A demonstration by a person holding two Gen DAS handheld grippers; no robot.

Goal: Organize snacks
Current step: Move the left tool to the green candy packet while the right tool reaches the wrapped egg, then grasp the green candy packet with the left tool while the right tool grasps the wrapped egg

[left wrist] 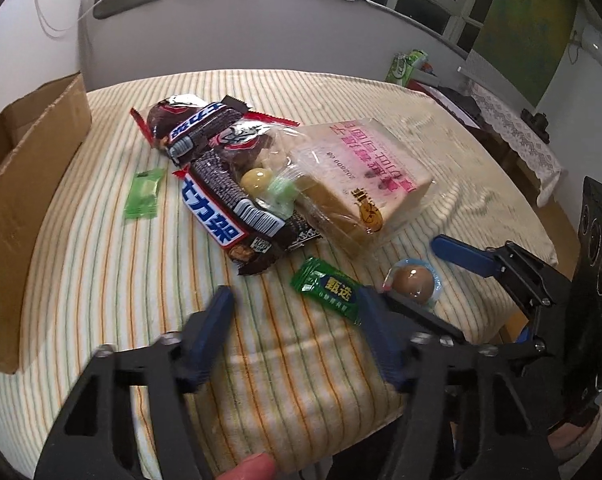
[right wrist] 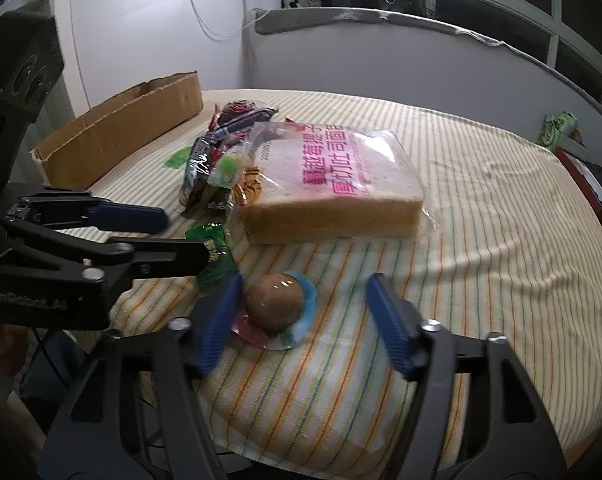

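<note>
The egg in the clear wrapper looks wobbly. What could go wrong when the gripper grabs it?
The packaged egg is round, and it sits off-centre, close to one finger of the right gripper, so it might roll or squirt out as the open jaws close. The left gripper is reaching for the green candy right beside it, so the two could bump. Both lie near the edge of the striped cloth and could slide off.

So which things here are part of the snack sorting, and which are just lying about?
Part of the job:
- cardboard box
- bagged sliced bread
- Snickers bars
- dark green candy packet
- light green candy
- packaged brown egg

Lying about:
- green packet off the table
- lace-covered side table
</note>
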